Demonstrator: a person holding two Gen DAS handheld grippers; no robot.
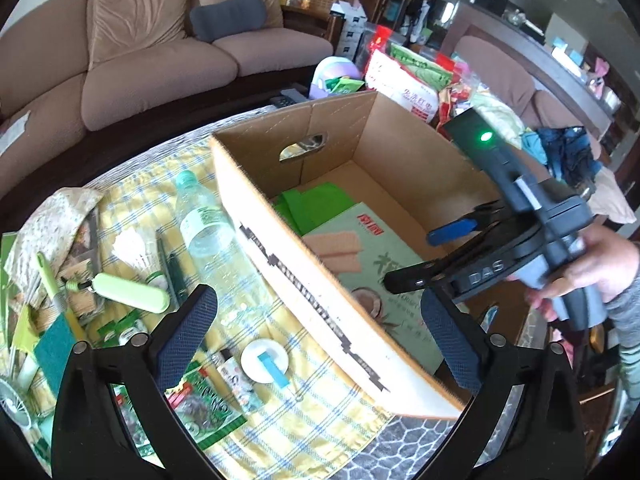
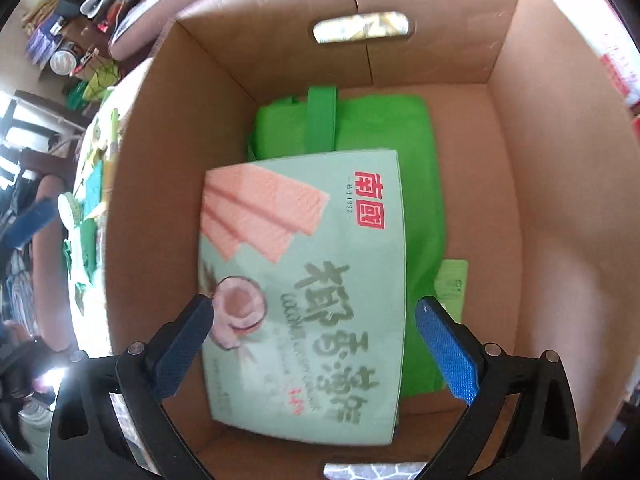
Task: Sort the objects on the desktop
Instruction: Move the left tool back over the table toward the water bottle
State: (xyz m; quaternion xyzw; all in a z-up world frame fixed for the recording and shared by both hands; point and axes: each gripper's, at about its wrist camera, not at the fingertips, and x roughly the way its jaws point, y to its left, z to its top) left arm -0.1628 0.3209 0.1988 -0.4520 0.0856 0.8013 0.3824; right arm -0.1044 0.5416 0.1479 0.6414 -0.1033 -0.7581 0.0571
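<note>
Soft daylight fills both views, bright but without hard shadows. In the right wrist view, glare washes out the window area at the left edge, and the wafer box (image 2: 304, 300) is smeared with motion blur, its print soft. The left wrist view is sharper; a green indicator light (image 1: 486, 136) glows. Both fisheye pictures bend straight edges and darken to black at the corners.
</note>
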